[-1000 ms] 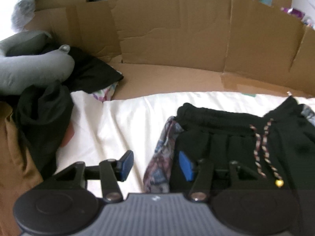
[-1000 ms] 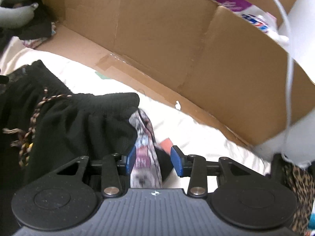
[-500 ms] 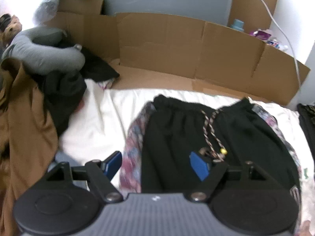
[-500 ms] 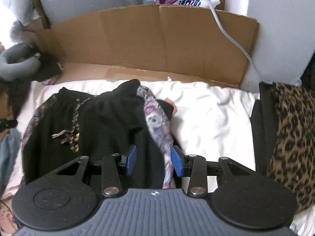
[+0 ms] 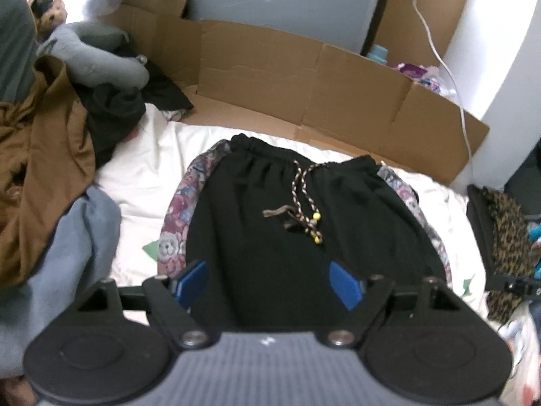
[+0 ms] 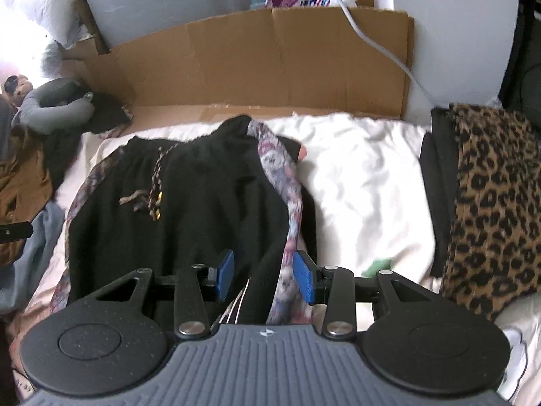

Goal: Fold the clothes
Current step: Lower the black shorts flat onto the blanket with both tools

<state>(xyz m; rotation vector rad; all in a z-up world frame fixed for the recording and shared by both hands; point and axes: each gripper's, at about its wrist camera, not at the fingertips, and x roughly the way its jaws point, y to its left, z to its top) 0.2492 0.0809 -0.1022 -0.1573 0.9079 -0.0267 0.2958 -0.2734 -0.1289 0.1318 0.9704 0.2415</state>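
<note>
White bedding (image 5: 148, 172) fills the left wrist view, and flattened cardboard (image 5: 270, 81) stands along the bed's far edge, beyond the left gripper (image 5: 268, 286). Off to that gripper's left sits a heap of clothes: a brown garment (image 5: 44, 169), a blue-grey one (image 5: 71, 247) and a grey neck pillow (image 5: 94, 61) behind them. Straight ahead of the gripper lie the black trousers (image 5: 270, 237), flat on the bed, waistband at the far end and the braided drawstring (image 5: 304, 199) trailing down the middle. A patterned stripe (image 5: 179, 216) runs along the trousers' left edge. The left gripper's jaws have just been opening and now stand wide apart, released, hanging over the near part of the black cloth with nothing pinched. A white cable (image 5: 449, 77) drops down the wall to the far right.

Over to the right wrist view: same white bedding (image 6: 365, 176), same cardboard (image 6: 270, 61) at the back, and a leopard-print garment (image 6: 490, 203) lies well to the right of the right gripper (image 6: 263, 275). The black trousers (image 6: 169, 209) spread ahead and to the left. Their right edge with its patterned stripe (image 6: 290, 209) rises off the bed and runs back between the blue pads (image 6: 226, 275), which are clenched on that raised fold of cloth.
</note>
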